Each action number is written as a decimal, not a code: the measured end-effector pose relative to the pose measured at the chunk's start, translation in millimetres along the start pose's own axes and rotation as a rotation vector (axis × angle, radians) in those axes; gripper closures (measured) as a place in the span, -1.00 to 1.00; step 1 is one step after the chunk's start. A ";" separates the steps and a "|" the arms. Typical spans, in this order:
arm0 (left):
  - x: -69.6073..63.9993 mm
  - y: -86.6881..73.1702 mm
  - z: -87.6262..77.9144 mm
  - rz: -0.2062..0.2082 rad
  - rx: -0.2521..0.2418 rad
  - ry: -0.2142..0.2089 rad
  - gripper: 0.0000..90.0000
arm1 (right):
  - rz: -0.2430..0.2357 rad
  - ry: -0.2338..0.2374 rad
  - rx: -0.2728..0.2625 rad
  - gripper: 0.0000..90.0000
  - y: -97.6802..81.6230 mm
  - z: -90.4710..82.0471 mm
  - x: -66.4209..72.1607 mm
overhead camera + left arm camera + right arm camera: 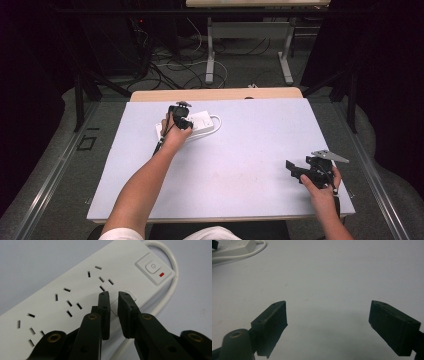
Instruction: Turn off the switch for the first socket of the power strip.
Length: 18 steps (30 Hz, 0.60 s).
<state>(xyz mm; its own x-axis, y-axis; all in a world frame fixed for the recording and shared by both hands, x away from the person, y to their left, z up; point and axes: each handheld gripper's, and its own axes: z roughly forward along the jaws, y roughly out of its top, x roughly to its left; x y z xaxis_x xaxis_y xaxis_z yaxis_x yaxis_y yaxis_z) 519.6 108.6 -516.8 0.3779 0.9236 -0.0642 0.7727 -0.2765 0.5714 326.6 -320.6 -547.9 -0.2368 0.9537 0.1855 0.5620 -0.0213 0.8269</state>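
Observation:
A white power strip (pixel 201 123) lies at the far left of the table, with several sockets, a power button (pixel 153 266) and a red light (pixel 162 274) at one end. Its white cable (pixel 172 287) loops round that end. My left gripper (pixel 182 122) points down at the strip. Its jaws (pixel 113 293) stand a narrow gap apart just above the strip's face near a small white square, with nothing between them. My right gripper (pixel 292 168) rests low at the right front of the table, jaws (pixel 328 306) wide open and empty. The strip (pixel 234 248) lies far ahead of it.
The table carries a pale blue-grey mat (pixel 240 155), and a wooden edge (pixel 215 94) runs along its far side. Behind it stand another table's legs (pixel 210 60) among loose cables (pixel 170 65) on the floor. Dark curtains close both sides.

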 end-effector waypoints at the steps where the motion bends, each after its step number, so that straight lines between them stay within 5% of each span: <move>1: 1.2 0.4 -0.8 0.018 -0.002 -0.004 0.72 | -0.006 -0.005 -0.005 -0.69 -0.1 0.5 -0.1; 18: -3.3 -0.3 -8.1 0.054 -0.053 -0.011 0.14 | -0.014 0.001 0.005 -0.68 0.9 0.3 0.7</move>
<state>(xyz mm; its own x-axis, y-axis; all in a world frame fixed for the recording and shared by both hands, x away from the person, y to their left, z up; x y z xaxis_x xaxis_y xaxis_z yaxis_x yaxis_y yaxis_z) 514.0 107.8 -510.1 0.4242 0.9046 -0.0410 0.7230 -0.3110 0.6169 327.2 -319.8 -547.1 -0.2459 0.9535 0.1745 0.5623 -0.0063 0.8269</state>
